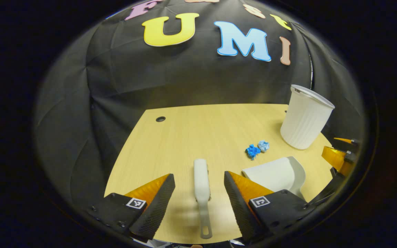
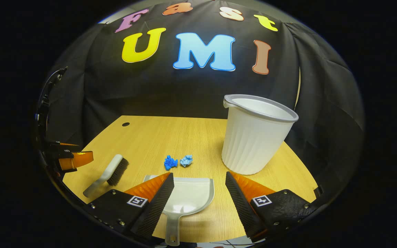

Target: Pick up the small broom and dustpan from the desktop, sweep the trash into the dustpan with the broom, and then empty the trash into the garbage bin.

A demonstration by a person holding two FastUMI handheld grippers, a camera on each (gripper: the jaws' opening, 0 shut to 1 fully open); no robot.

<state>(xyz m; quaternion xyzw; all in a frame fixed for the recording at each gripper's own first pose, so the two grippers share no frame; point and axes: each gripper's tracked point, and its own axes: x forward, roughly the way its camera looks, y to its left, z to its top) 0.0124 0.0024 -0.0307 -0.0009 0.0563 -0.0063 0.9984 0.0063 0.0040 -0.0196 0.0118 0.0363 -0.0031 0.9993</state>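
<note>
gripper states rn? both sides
Left hand-held gripper: open, holding nothing, fingers either side of the broom.
Right hand-held gripper: open, holding nothing, fingers either side of the dustpan.

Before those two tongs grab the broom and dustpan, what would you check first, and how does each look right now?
1. Left tongs open wide enough for the broom: ok, its handle lies between the fingers, untouched.
2. Right tongs open over the dustpan: ok, handle between the fingers, not gripped.
3. Trash within sweeping range: ok, two blue crumpled scraps lie just beyond the dustpan's mouth.
4. Garbage bin upright and open: ok, standing on the desktop.
5. Bin empty inside: cannot tell, its bottom is hidden.
</note>
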